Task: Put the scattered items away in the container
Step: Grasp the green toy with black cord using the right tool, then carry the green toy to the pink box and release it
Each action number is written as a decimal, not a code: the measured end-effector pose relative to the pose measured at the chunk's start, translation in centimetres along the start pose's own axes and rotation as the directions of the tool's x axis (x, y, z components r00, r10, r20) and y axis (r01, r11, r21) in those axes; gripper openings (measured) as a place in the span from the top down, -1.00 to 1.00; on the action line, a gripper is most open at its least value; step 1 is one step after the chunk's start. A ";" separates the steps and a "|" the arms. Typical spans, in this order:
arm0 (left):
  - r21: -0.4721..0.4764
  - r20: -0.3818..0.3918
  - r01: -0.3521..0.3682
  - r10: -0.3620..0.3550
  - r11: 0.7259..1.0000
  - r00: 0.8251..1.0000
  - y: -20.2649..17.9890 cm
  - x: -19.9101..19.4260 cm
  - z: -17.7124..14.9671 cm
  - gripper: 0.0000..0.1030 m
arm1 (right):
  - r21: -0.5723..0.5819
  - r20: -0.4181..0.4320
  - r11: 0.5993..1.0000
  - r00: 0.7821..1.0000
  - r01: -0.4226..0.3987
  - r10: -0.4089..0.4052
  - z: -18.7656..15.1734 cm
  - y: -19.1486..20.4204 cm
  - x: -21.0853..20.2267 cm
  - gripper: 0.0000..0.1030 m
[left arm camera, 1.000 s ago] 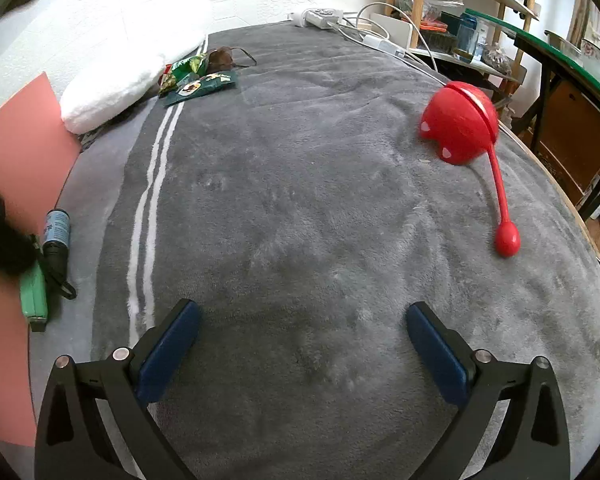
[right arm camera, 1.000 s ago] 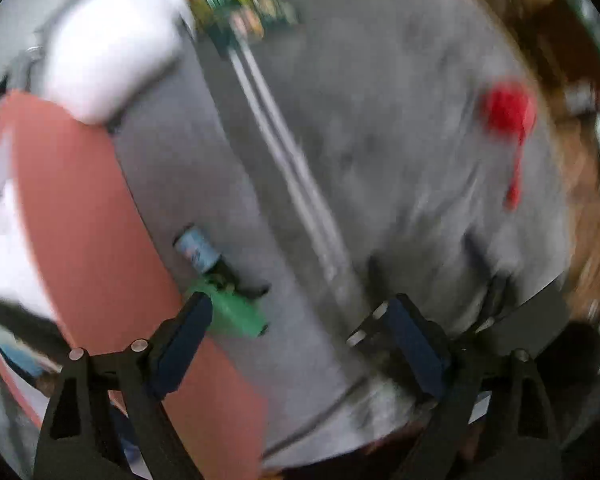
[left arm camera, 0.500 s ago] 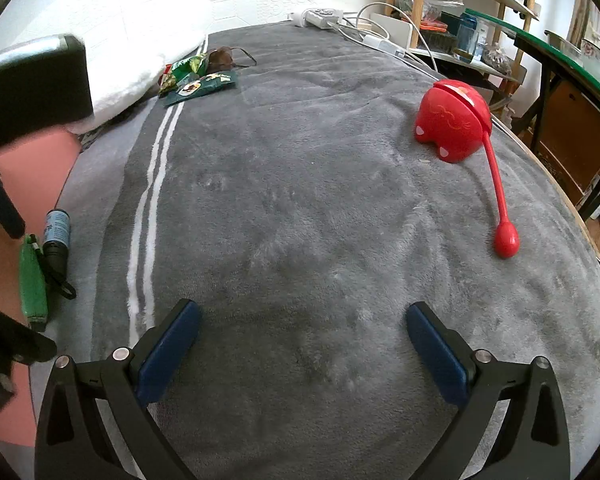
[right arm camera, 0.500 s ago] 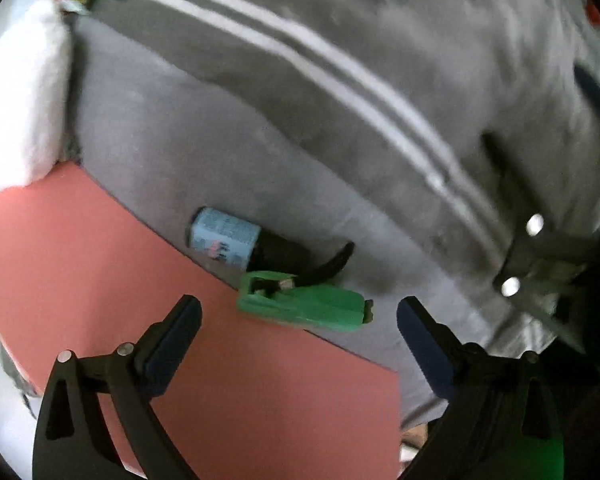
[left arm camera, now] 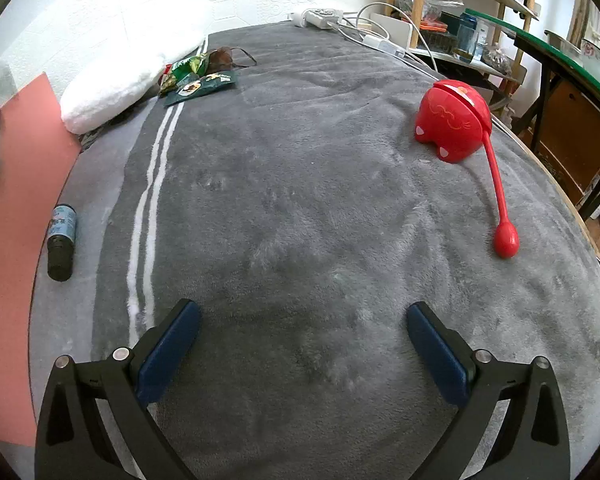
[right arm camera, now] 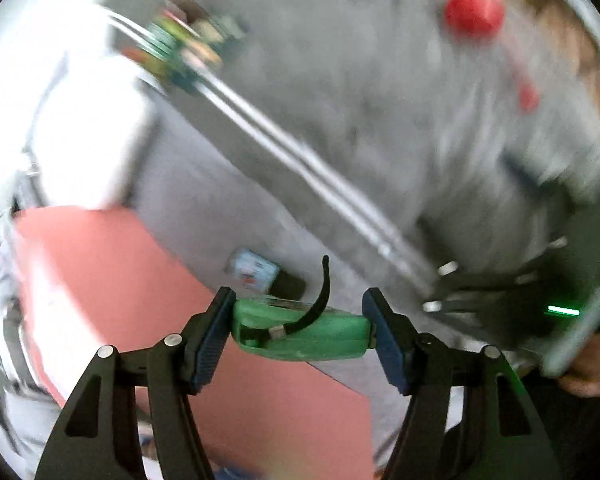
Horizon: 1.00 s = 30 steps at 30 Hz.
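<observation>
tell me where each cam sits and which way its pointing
Left wrist: sits on the open left gripper, looking low across the grey blanket toward the red cat toy; only its own fingers show.
Right wrist: on the right gripper, angled down, shut on the green tool.
Shared: blanket, toy, small bottle.

L gripper (left arm camera: 302,336) fingers wide apart over grey blanket (left arm camera: 300,208); red toy (left arm camera: 452,122) far right.

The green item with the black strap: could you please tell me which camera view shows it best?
The right wrist view: the green item sits large and central, clamped in the right gripper, though the view is motion-blurred. The left wrist view does not show it.
</observation>
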<state>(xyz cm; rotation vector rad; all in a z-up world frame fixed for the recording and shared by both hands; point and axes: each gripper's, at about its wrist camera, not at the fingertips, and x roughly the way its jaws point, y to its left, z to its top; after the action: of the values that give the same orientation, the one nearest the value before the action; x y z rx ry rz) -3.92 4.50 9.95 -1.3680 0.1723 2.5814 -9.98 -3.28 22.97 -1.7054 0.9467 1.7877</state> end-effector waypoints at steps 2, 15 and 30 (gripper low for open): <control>0.000 0.000 0.000 0.000 1.000 1.000 0.0 0.0 0.0 -1.00 | -0.045 0.082 0.999 0.997 -0.001 0.005 -1.9 1.2 -4.3 -0.26; 0.000 0.000 0.000 0.000 1.000 1.000 0.3 0.0 0.0 -1.00 | -0.521 0.487 0.853 0.830 0.026 0.272 -12.1 12.0 -16.8 -0.99; 0.001 0.000 0.000 0.000 1.000 1.000 0.2 -0.1 0.0 -1.00 | -0.331 0.656 0.713 0.694 0.618 -0.297 9.9 -22.0 3.9 -0.99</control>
<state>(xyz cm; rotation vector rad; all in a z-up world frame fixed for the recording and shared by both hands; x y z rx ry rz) -3.92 4.32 10.01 -1.3677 0.1732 2.5808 -0.14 17.88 15.63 -1.3571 -0.2891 2.0789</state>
